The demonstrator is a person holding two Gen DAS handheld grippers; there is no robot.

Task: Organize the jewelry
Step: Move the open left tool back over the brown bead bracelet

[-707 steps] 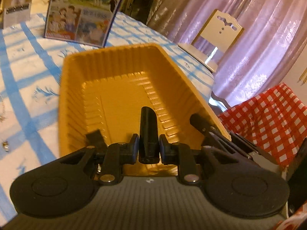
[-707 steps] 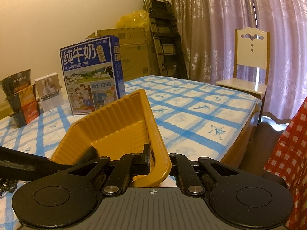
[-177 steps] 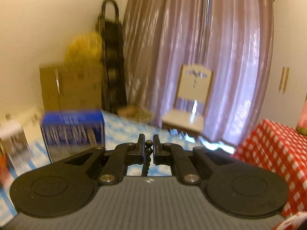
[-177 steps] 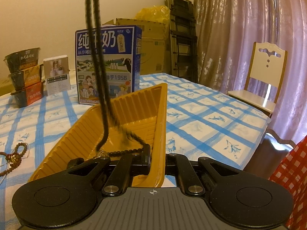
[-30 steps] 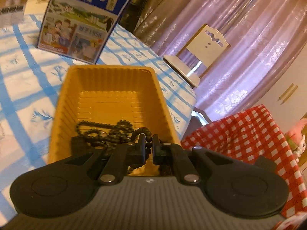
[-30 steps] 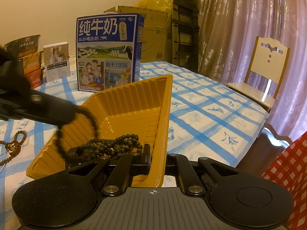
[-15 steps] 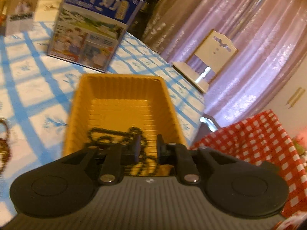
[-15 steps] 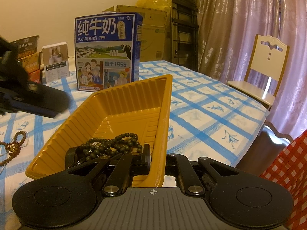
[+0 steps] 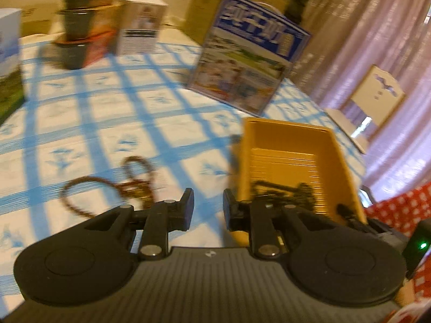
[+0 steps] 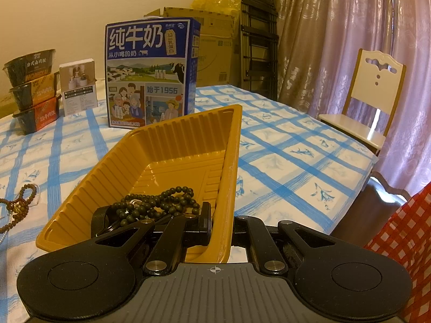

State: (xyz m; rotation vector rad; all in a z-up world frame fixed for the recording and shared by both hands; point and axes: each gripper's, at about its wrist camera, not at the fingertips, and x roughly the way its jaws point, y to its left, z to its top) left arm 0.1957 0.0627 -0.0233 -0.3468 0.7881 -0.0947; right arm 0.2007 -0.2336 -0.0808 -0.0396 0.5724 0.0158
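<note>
Right wrist: right tongs (image 10: pixel 221 223) pinch tray (image 10: pixel 172 148); left tongs (image 9: pixel 208 207) opening, empty

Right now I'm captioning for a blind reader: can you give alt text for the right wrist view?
The right gripper is clamped on the near wall of a ribbed yellow plastic tray that holds a string of dark round beads. The tray sits on a blue-checked tablecloth, with a brown bead strand lying left of it.

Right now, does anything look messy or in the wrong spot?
Yes. Brown beads lie tangled on the tablecloth, outside the tray, while the black beads are already in it. The tray also looks tipped, its wall pinched by the right tool.
</note>
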